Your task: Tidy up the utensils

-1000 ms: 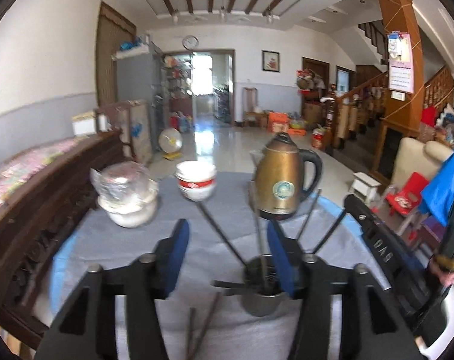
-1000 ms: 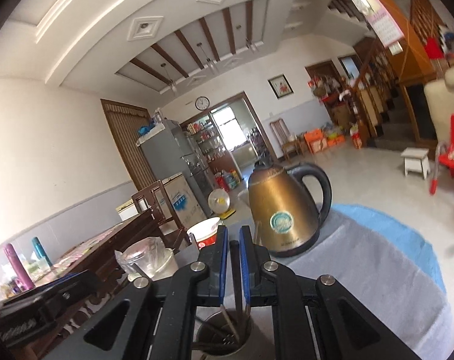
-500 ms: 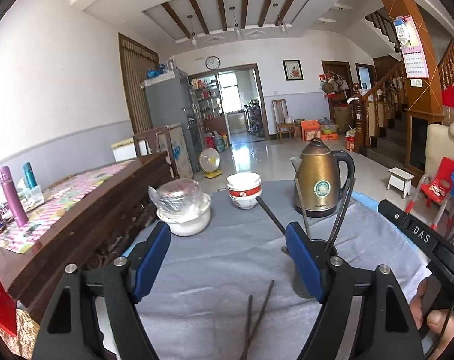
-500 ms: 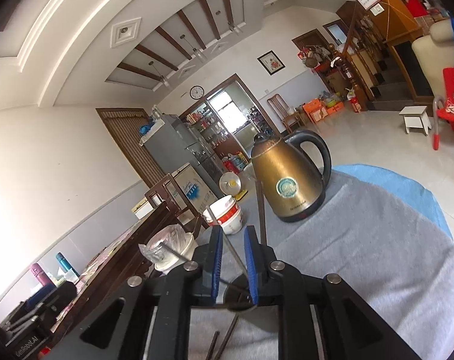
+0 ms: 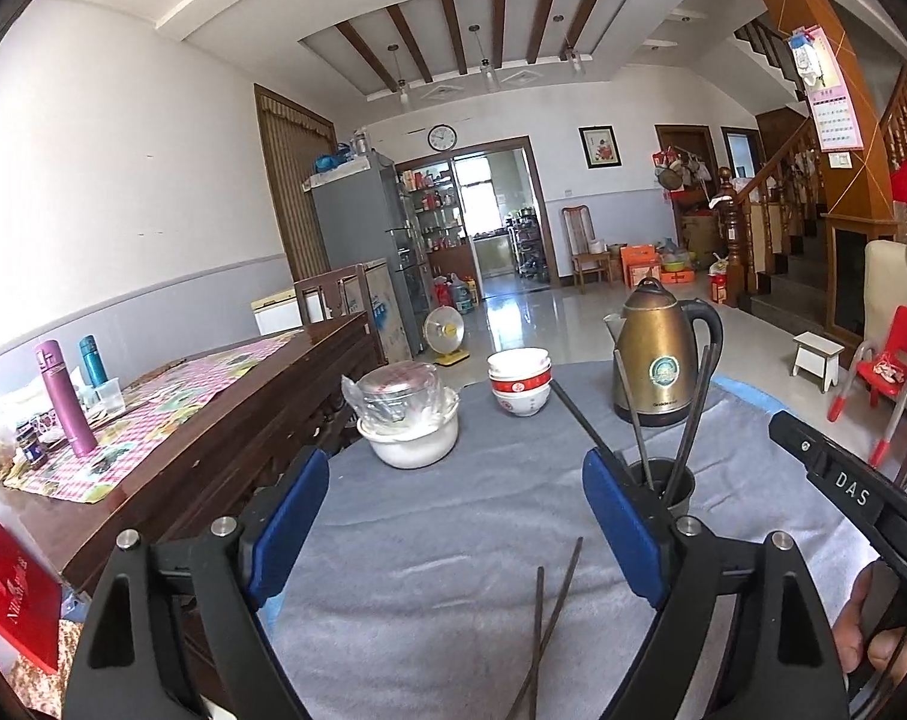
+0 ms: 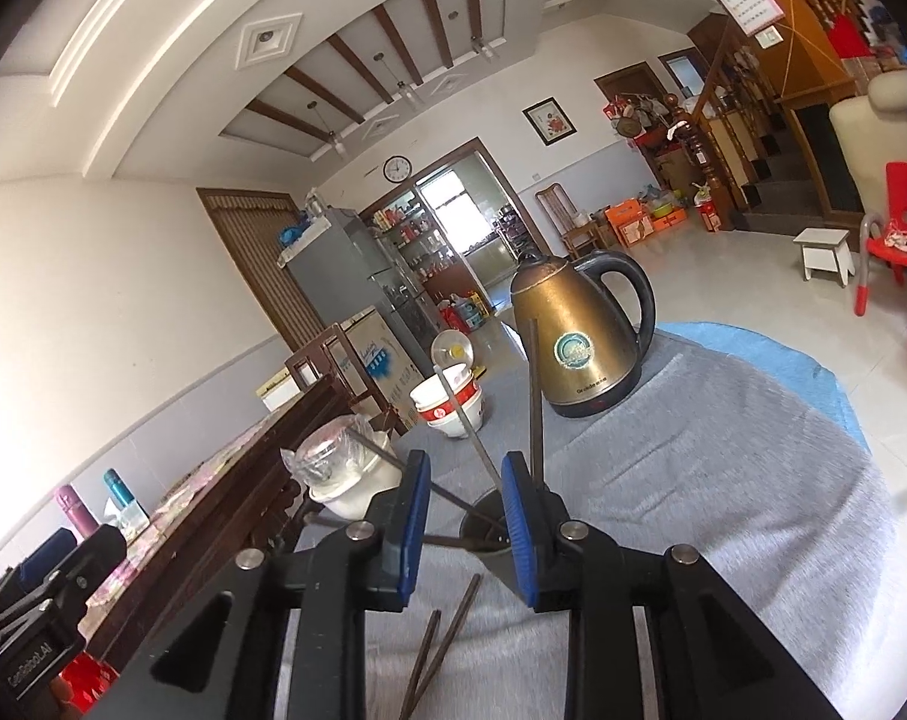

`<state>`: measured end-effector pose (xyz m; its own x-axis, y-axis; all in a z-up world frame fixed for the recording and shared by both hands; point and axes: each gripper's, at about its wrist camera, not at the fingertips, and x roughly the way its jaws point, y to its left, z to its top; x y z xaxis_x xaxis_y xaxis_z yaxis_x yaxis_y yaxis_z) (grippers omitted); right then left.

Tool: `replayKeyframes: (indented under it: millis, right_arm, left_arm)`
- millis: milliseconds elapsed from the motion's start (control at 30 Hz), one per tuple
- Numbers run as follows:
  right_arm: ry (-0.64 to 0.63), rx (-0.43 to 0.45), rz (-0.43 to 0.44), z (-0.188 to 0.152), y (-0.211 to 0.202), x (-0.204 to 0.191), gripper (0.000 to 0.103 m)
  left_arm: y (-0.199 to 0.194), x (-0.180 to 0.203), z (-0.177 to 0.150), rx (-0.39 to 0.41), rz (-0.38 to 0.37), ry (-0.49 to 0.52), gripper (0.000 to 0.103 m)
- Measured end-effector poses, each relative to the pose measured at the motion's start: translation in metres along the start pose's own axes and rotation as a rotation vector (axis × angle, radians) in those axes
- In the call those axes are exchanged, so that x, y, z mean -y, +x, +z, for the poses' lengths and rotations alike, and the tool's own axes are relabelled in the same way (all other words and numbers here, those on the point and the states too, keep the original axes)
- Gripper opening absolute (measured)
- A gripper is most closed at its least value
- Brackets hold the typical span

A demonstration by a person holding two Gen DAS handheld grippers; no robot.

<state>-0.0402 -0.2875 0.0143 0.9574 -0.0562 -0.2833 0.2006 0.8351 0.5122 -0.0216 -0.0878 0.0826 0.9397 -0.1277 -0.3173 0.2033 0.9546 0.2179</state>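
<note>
My left hand-held gripper (image 5: 453, 534) has its blue-padded jaws wide apart and opening further, with nothing between them but bare grey cloth. At about five o'clock from it, two thin dark chopsticks (image 5: 543, 630) lie loose on the cloth, crossing near their lower ends. Just past the right pad, at two o'clock, stands the small dark metal holder cup (image 5: 672, 483) with several dark chopsticks (image 5: 690, 408) leaning out of it in different directions.

My right hand-held gripper (image 6: 462, 525) has its jaws a little apart and opening; one chopstick from the cup crosses the gap between the pads, but I cannot tell that either pad touches it. The cup (image 6: 483, 525) sits right behind that gap, and the loose pair (image 6: 447, 636) lies at six o'clock below it.

Farther out on the grey-clothed round surface (image 5: 441, 516), a white ceramic pot with a plastic-wrapped lid (image 5: 408, 420) stands at eleven o'clock from my left hand-held gripper, a stack of white bowls with red bands (image 5: 519, 381) at twelve, and a bronze-coloured electric kettle with a black handle (image 5: 660, 360) at one. My right hand (image 5: 867, 624) shows at the right edge of the left view, around the other black handle.
</note>
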Motion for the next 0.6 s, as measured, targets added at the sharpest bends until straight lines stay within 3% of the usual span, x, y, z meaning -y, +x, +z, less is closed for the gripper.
replayKeyframes:
  millis: [600]
  right_arm:
    - [-0.077,-0.074,0.018,-0.019,-0.026,-0.033,0.028]
  left_arm:
    - [-0.022,-0.042,-0.015,-0.016,0.047,-0.023,0.093]
